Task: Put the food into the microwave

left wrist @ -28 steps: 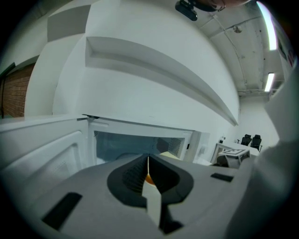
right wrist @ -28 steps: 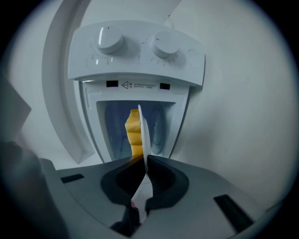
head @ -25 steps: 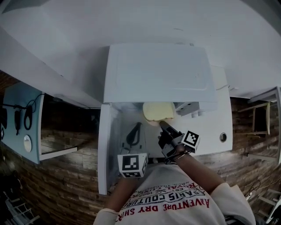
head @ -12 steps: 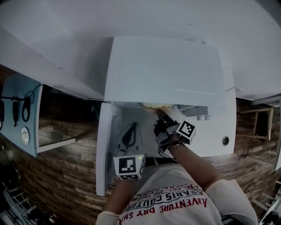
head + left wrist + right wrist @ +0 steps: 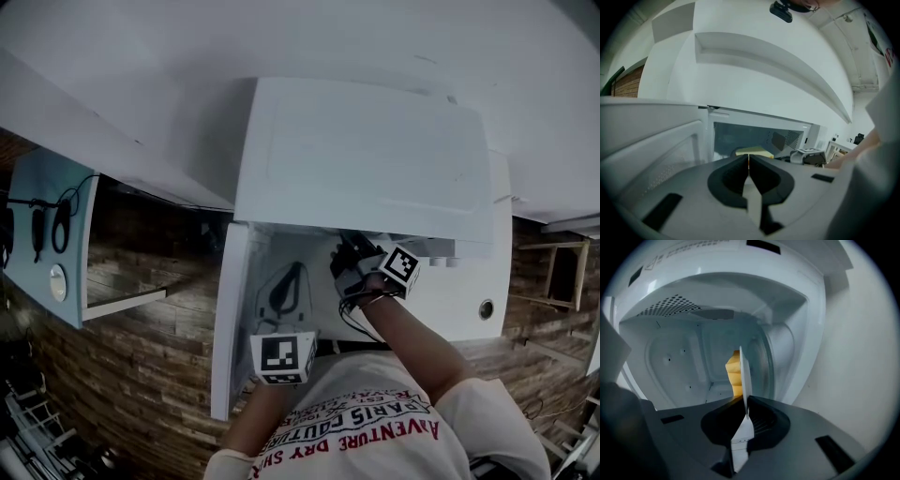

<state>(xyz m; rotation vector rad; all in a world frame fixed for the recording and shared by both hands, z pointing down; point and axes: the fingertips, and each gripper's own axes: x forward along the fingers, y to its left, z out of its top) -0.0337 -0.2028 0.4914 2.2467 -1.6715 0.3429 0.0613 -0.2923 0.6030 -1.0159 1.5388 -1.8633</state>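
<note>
The white microwave (image 5: 366,159) stands with its door (image 5: 234,319) swung open to the left. My right gripper (image 5: 352,255) reaches into the cavity mouth. In the right gripper view it (image 5: 744,401) is shut on the rim of a white plate (image 5: 745,373), seen edge-on, with yellow food (image 5: 734,373) on it inside the cavity (image 5: 679,362). My left gripper (image 5: 291,277) hangs beside the door, jaws shut and empty (image 5: 748,161). From the left gripper view the yellow food (image 5: 753,151) shows in the cavity. In the head view the microwave's top hides plate and food.
The microwave sits on a white counter (image 5: 469,291) against a white wall (image 5: 141,56). A blue panel (image 5: 47,234) with hanging dark items is at far left, over a wood-plank floor (image 5: 141,375). A white ledge (image 5: 122,305) juts out left of the door.
My right gripper has carried the plate forward into the cavity; the yellow food, visible below the microwave's top edge before, is now hidden in the head view. The left gripper has barely shifted.
</note>
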